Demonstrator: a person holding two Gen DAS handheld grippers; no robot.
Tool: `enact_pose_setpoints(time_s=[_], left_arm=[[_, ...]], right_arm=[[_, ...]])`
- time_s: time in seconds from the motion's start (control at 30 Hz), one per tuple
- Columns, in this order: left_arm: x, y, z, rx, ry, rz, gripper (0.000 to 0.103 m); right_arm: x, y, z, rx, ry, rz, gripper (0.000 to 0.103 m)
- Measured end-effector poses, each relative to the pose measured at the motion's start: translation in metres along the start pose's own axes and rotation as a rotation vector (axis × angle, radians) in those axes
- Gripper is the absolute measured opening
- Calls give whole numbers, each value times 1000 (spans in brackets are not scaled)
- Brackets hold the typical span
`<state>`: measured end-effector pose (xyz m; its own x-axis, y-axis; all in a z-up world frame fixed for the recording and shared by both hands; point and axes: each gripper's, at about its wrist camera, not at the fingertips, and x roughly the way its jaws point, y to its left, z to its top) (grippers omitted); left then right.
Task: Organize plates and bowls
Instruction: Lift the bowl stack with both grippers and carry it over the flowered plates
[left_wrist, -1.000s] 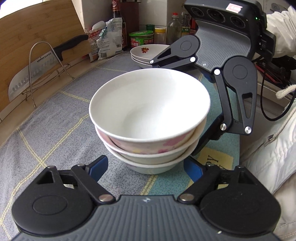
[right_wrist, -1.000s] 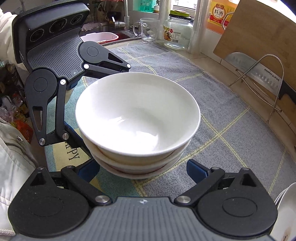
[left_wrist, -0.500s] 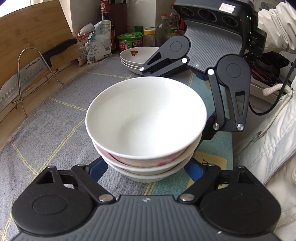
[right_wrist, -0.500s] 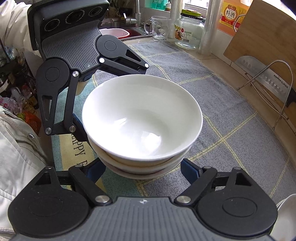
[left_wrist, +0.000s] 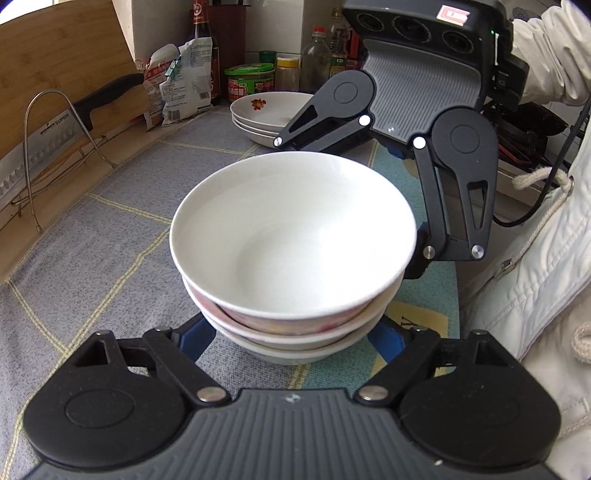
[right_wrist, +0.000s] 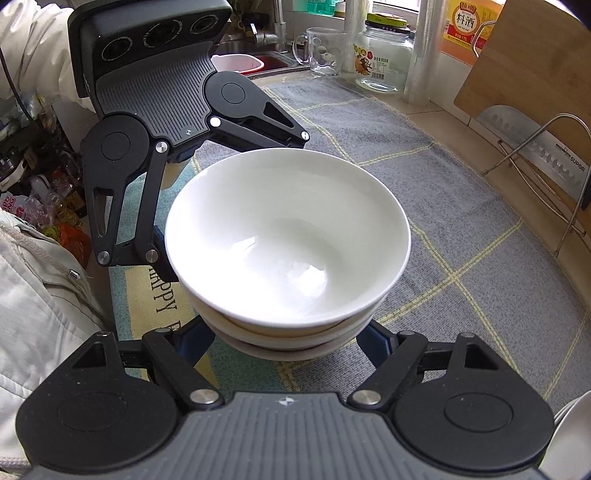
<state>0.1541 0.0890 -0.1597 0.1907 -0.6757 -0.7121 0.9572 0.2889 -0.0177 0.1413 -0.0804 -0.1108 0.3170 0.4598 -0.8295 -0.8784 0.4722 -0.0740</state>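
1. White bowl stack (left_wrist: 291, 251), three nested, sits on the grey checked mat (left_wrist: 92, 258) near its front edge, by the person's white jacket (left_wrist: 535, 280).
2. Left gripper (left_wrist: 291, 339): blue fingers (left_wrist: 194, 338) straddle the bottom of the stack, one each side. Pads look to be touching the lowest bowl, but the overhanging rims hide the contact, so I can't confirm it.
3. Right gripper (right_wrist: 286, 341): jaws closing, stack between them, blue fingers (right_wrist: 373, 341) tight against the lowest bowl on both sides.
4. Grippers face each other across the stack, both angled down.
5. Plate stack (left_wrist: 269, 114), top one with a red flower print, at the mat's far edge, well apart from the bowls.
6. Cleaver (left_wrist: 48, 136) on a wire rack (left_wrist: 55, 110) against a wooden board (left_wrist: 62, 70), off the mat's left edge.
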Motion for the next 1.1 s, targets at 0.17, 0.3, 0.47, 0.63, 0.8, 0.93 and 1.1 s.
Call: enact_pose_setpoints(time_s=[0.17, 0.3, 0.47, 0.63, 0.8, 0.93, 1.1], left_arm=[[0, 0, 1, -1, 1, -1, 88], [0, -1, 1, -3, 9, 2, 88], [1, -2, 2, -12, 20, 3, 88], [2, -7, 7, -19, 27, 3, 88], [2, -13, 21, -20, 22, 16, 88], [5, -19, 36, -21, 17, 28, 88], [14, -27, 61, -26, 11, 37, 87]], right_arm=[[1, -1, 1, 3, 2, 1, 86], [1, -1, 0, 5, 4, 2, 86], [1, -2, 1, 4, 5, 6, 86], [-3, -3, -2, 8, 7, 20, 86], [-15, -5, -6, -1, 1, 17, 86], [-29, -11, -11, -11, -3, 14, 86], [-49, -22, -20, -26, -8, 7, 86]])
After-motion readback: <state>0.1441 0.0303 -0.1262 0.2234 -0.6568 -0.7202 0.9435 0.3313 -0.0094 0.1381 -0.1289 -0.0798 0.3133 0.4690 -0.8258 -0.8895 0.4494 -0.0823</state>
